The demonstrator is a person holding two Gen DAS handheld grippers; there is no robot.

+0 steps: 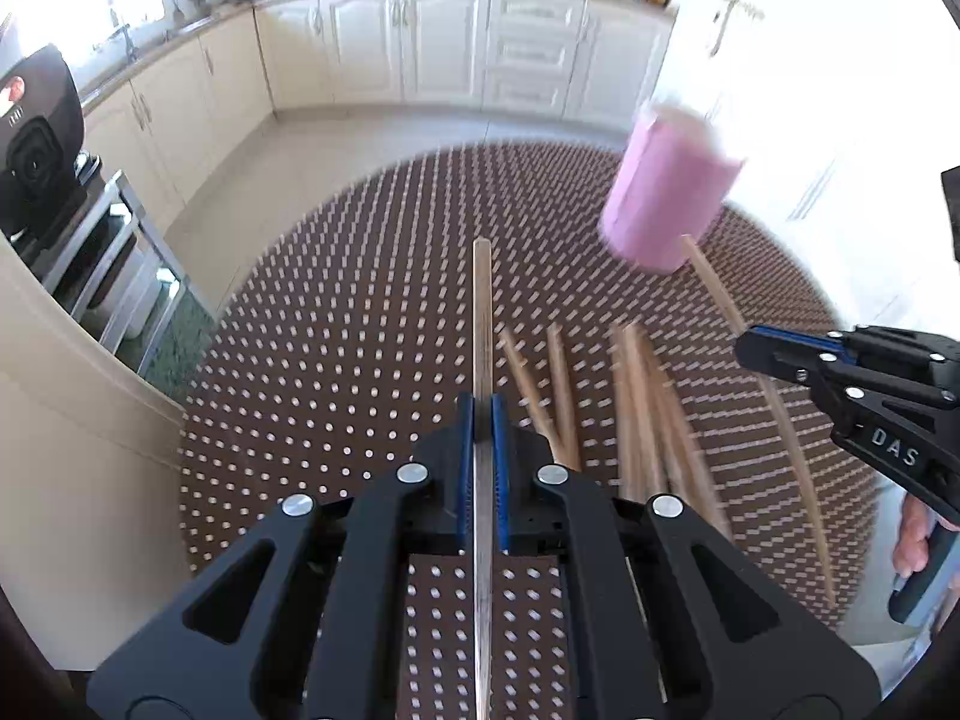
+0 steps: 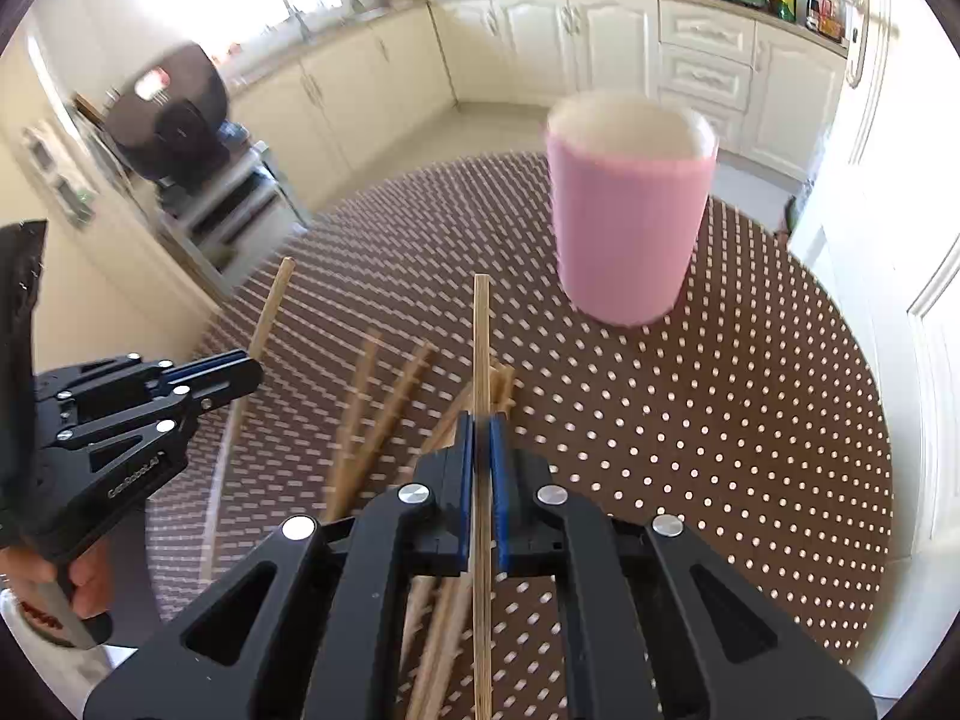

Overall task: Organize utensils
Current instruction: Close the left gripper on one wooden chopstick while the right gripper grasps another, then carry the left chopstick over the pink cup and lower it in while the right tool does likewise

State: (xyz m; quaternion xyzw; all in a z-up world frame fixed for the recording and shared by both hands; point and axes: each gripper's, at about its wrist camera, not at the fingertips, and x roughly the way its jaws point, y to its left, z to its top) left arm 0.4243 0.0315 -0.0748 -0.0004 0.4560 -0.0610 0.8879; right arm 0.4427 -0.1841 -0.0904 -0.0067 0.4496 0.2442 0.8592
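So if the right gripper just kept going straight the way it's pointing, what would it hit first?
Probably the polka-dot tablecloth, just left of the pink cup. The right gripper aims steeply down, shut on a chopstick; depth is unclear.

"DAS" in white capitals on side of right gripper [image 1: 747,354]. Small white lettering on side of left gripper [image 2: 252,369], too blurred to read with certainty.
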